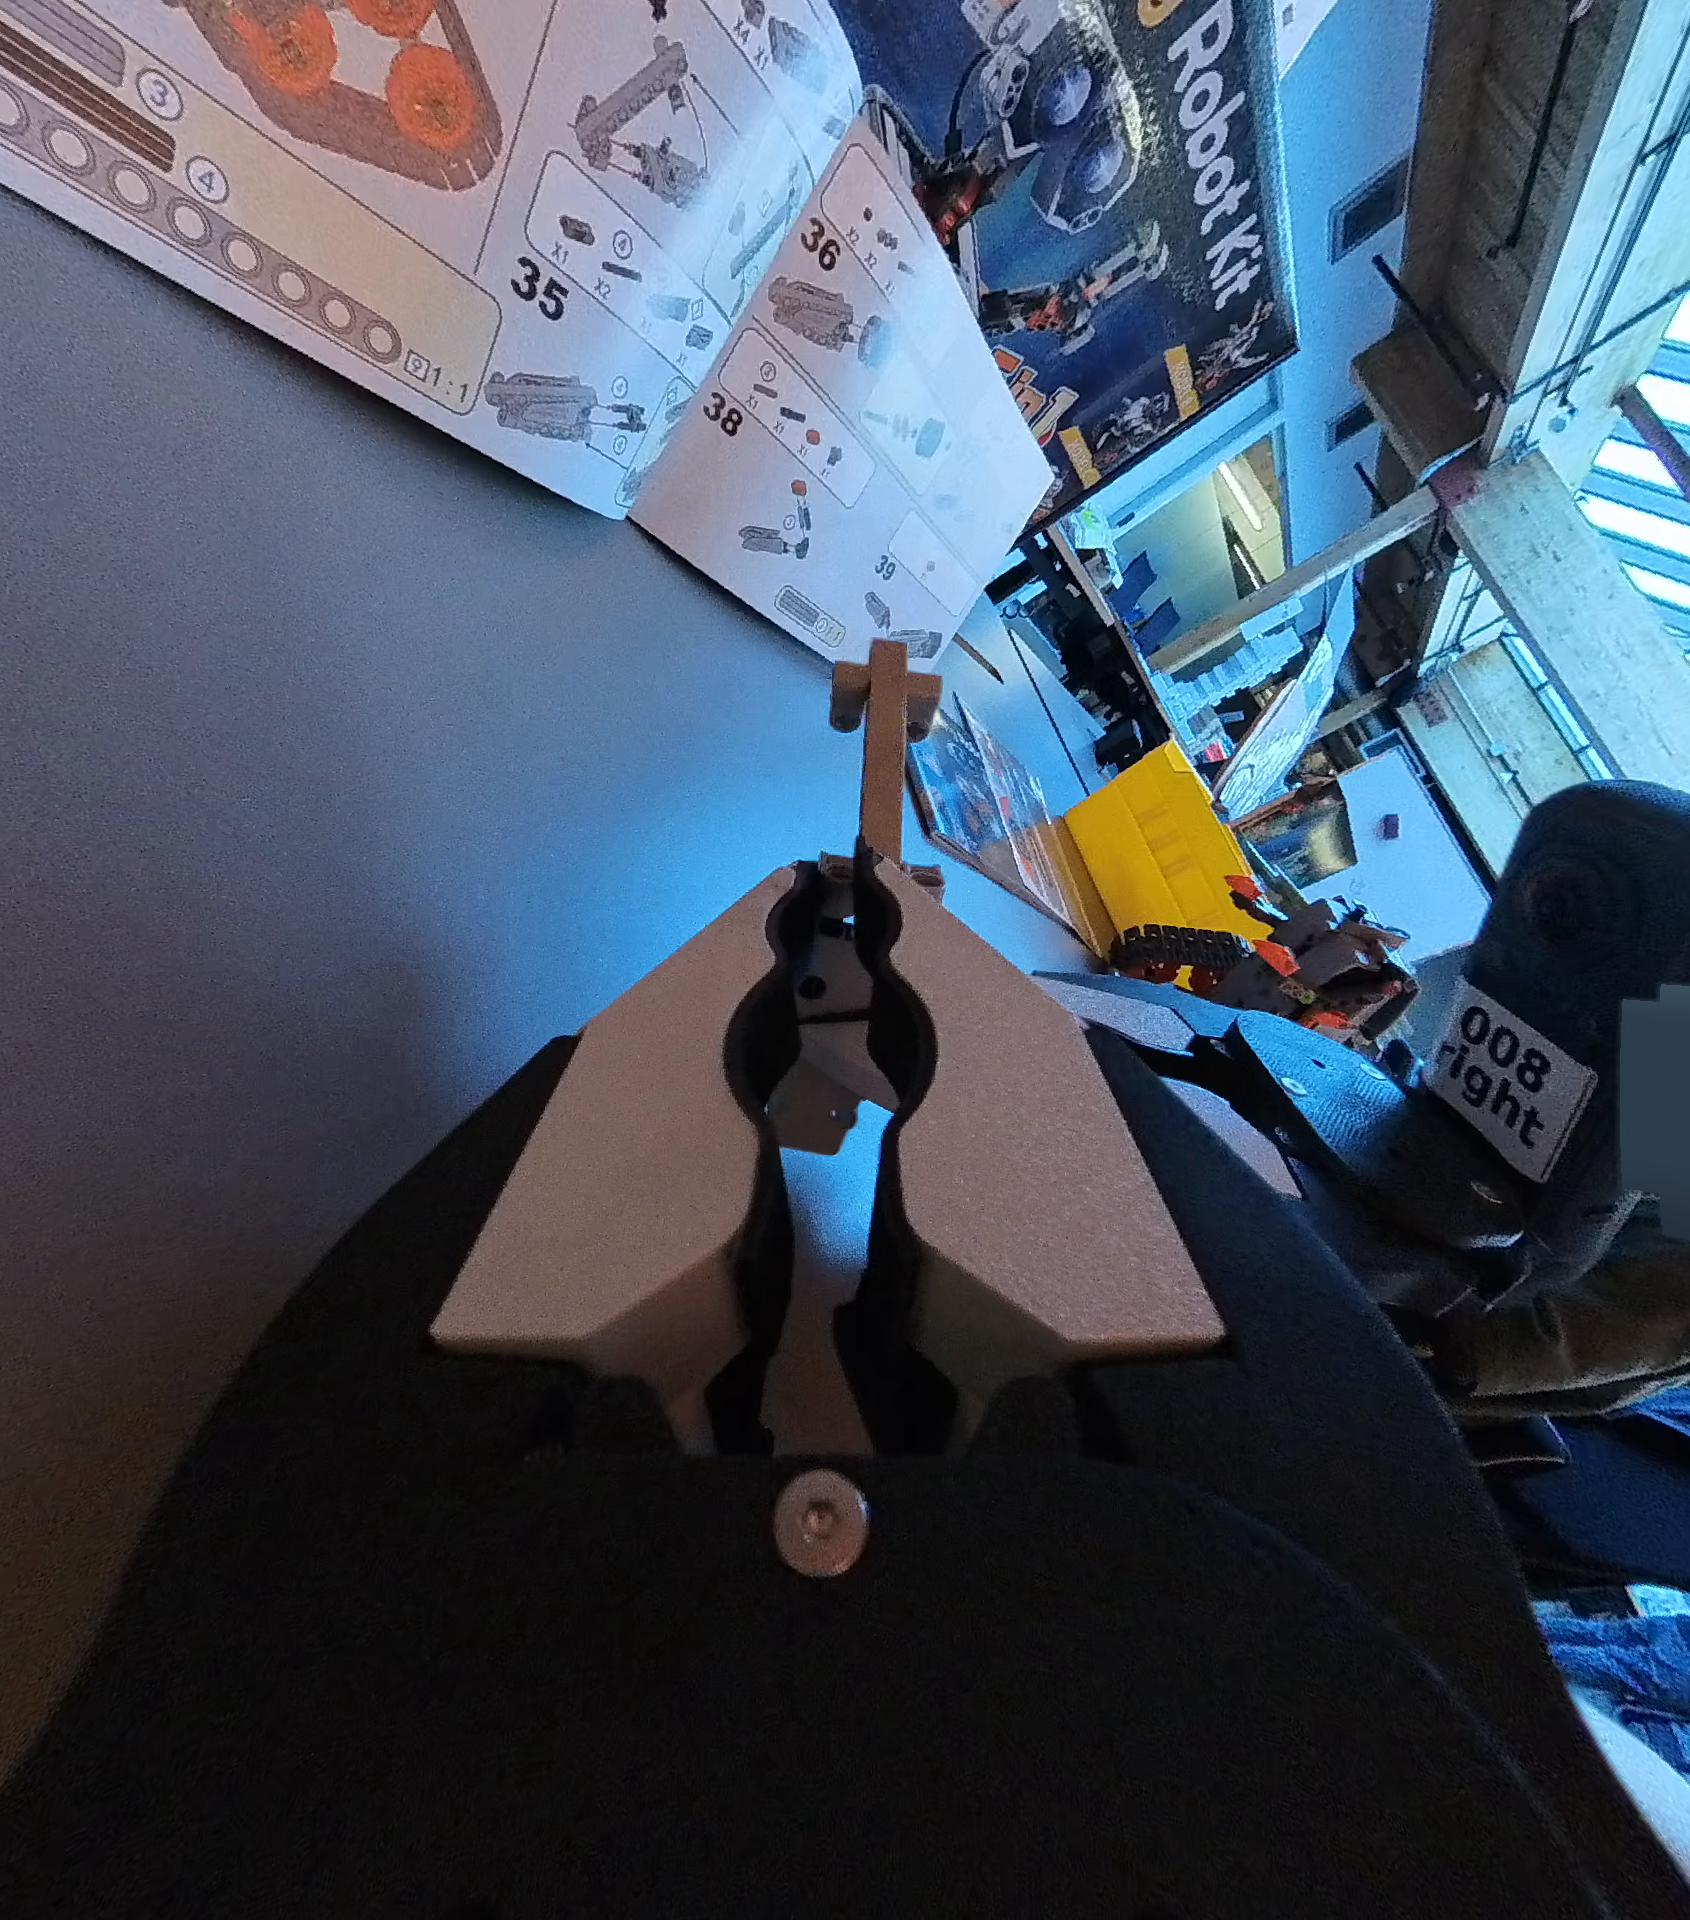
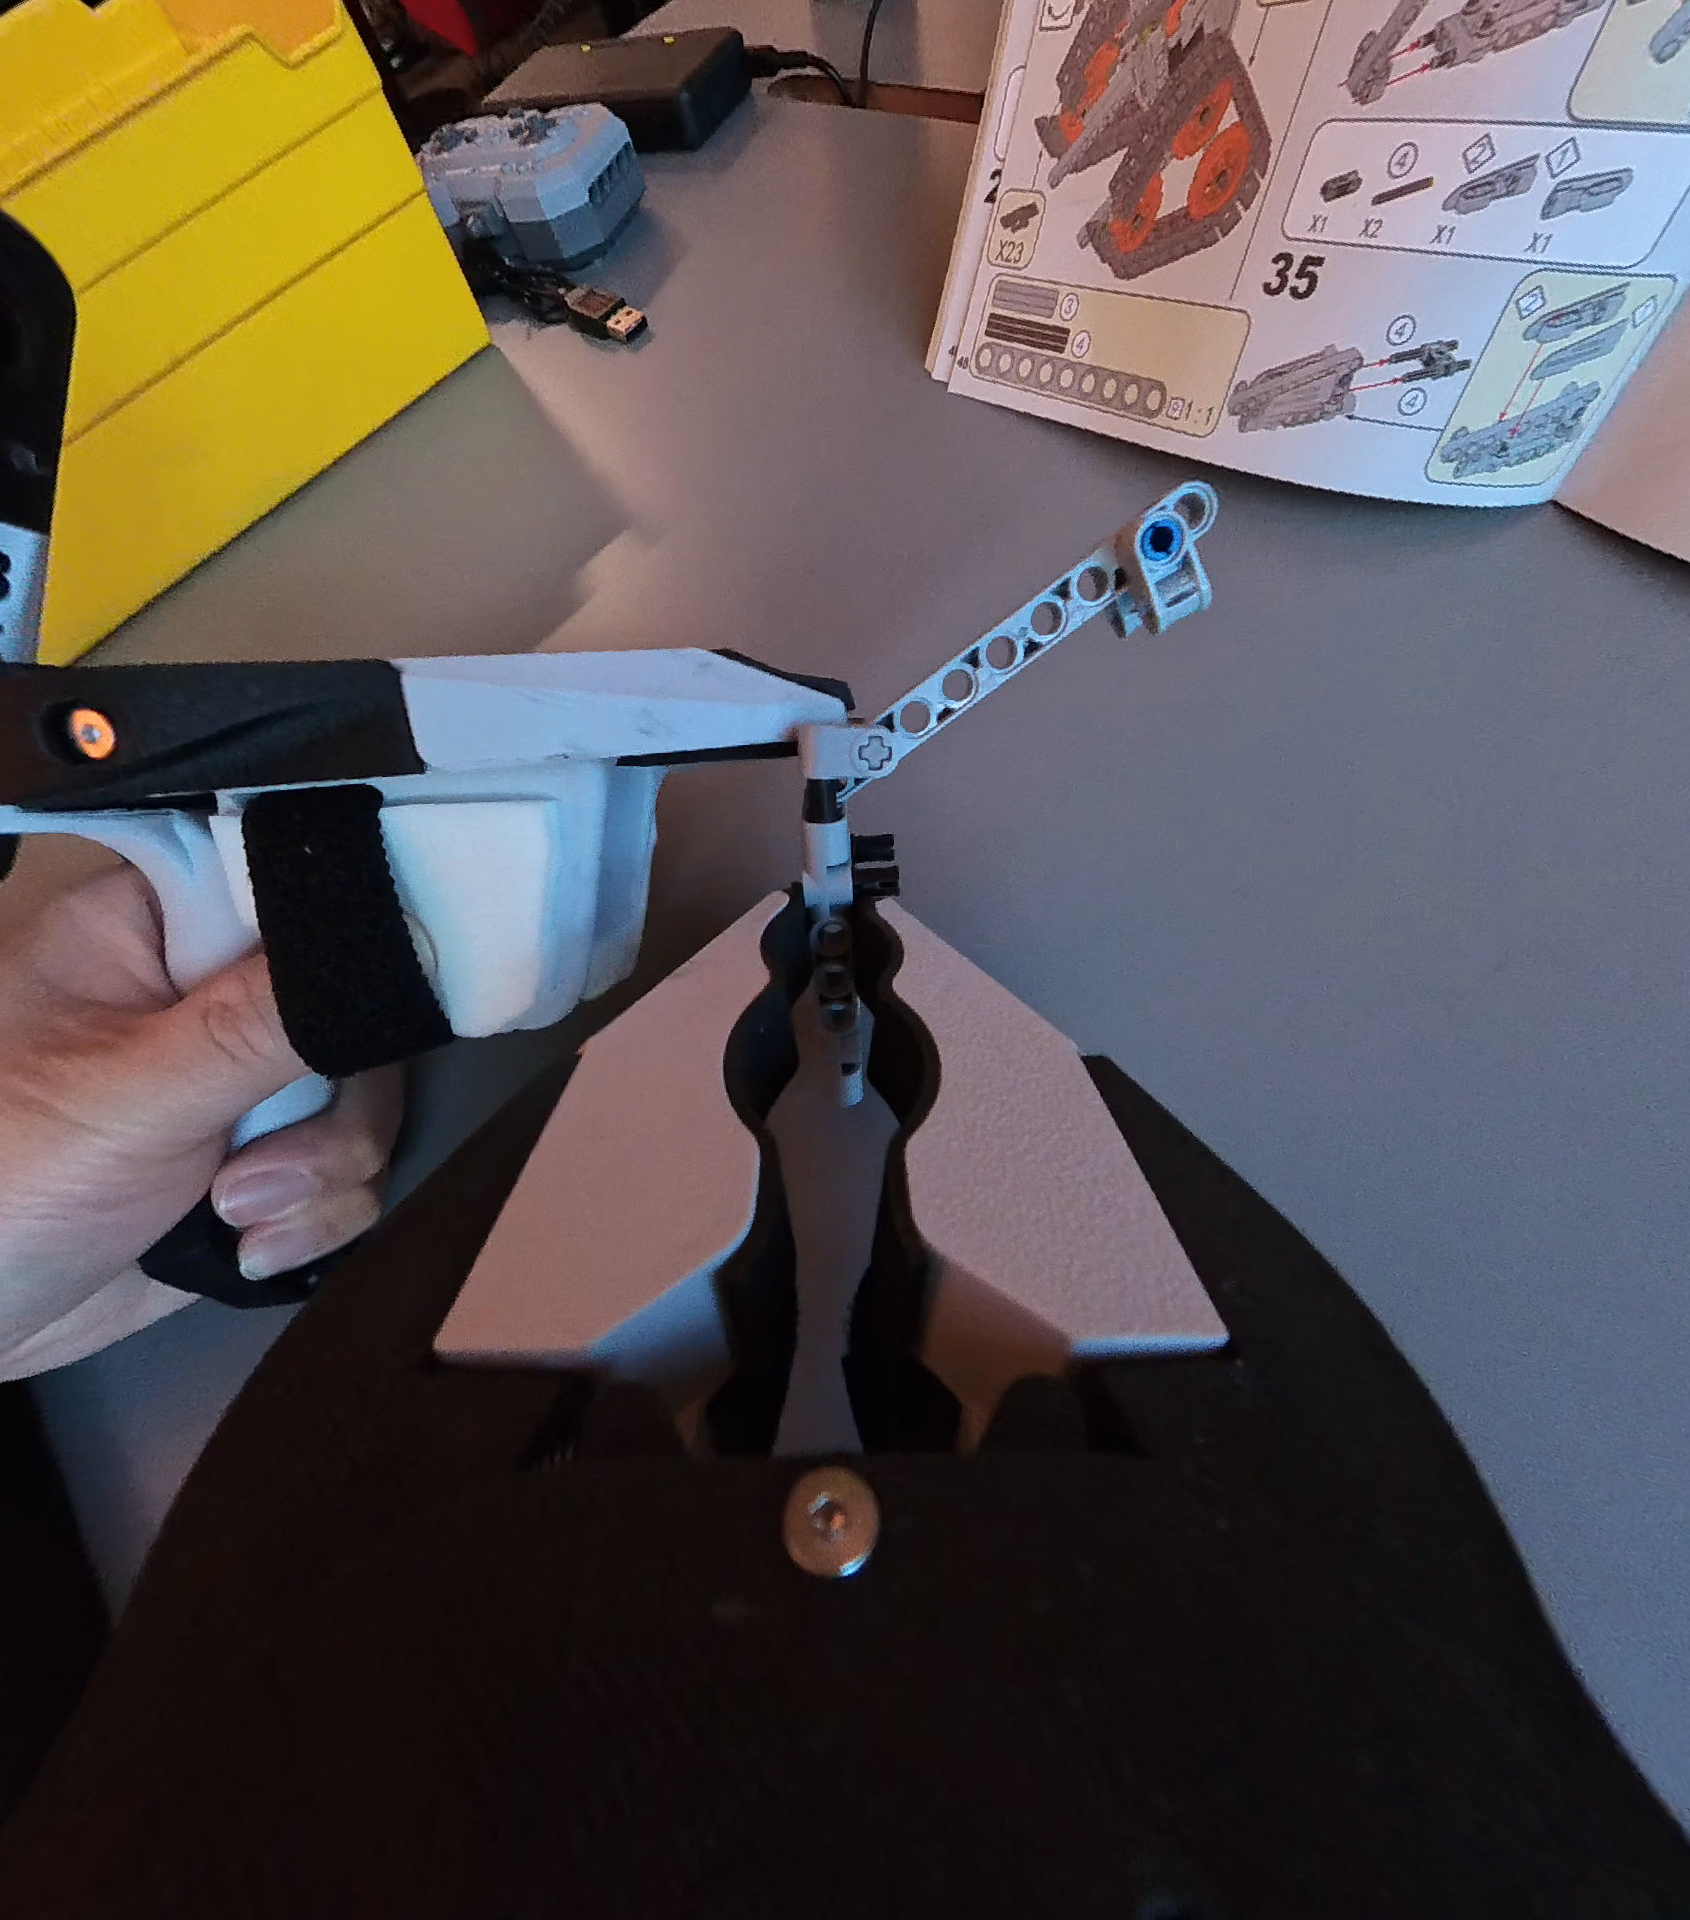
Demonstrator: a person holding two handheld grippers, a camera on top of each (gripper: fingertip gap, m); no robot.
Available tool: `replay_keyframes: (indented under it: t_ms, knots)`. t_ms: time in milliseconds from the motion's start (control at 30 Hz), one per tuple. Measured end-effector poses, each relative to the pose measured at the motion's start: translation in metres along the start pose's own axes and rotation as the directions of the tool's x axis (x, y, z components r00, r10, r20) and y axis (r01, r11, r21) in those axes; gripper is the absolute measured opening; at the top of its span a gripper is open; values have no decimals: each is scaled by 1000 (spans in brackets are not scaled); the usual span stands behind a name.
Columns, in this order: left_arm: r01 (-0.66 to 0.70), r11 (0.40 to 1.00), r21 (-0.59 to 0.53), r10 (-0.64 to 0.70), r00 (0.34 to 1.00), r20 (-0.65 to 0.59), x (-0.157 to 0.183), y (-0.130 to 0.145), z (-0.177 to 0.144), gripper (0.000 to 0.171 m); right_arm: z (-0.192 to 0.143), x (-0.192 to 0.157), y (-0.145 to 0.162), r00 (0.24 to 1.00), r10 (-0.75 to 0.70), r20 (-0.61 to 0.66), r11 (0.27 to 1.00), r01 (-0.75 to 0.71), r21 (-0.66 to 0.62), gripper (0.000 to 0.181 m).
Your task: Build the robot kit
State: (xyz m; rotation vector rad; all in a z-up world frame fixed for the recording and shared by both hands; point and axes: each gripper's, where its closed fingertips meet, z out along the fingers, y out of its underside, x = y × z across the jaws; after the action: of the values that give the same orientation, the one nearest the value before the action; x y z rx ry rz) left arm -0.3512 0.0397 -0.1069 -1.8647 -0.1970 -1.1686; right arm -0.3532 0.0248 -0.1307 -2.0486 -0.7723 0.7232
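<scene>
Both grippers [image 1: 856,883] [image 2: 836,904] clamp beam [image 2: 1002,649], angled up-right.

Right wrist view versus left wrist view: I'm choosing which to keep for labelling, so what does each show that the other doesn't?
Only the right wrist view shows the person's hand on the left gripper's handle, the grey battery box, the USB plug and the beam's holes side-on. Only the left wrist view shows the kit box and the tracked model. Both show the grey table, instruction booklet, yellow bin, and both grippers, left gripper and right gripper, shut on the grey beam assembly.
</scene>
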Motion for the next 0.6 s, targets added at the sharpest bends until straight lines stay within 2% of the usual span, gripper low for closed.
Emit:
replay_keyframes:
  t_ms: [133, 200, 300, 433, 600]
  knots:
    - [33, 999, 18, -33, 999, -21, 1, -3, 0, 7, 1, -1, -3, 1000, 14, 22, 1000, -15, 15, 6]
    - [129, 991, 44, -124, 987, -106, 5, -10, -2, 7, -1, -3, -9, 999, 9, 43, 999, -11, 43, 6]
    - [245, 970, -1, -241, 952, -191, 5, -14, -5, 7, -1, -6, -9, 997, 0, 72, 999, -3, 44, 7]
    - [176, 984, -20, -177, 965, -194, 9, -15, -6, 10, -3, -4, -11, 996, 17, 86, 998, -23, 62, 7]
    - [146, 988, -46, -152, 966, -207, 17, -11, -9, 31, -12, 1, -18, 992, 70, 104, 989, -82, 122, 7]
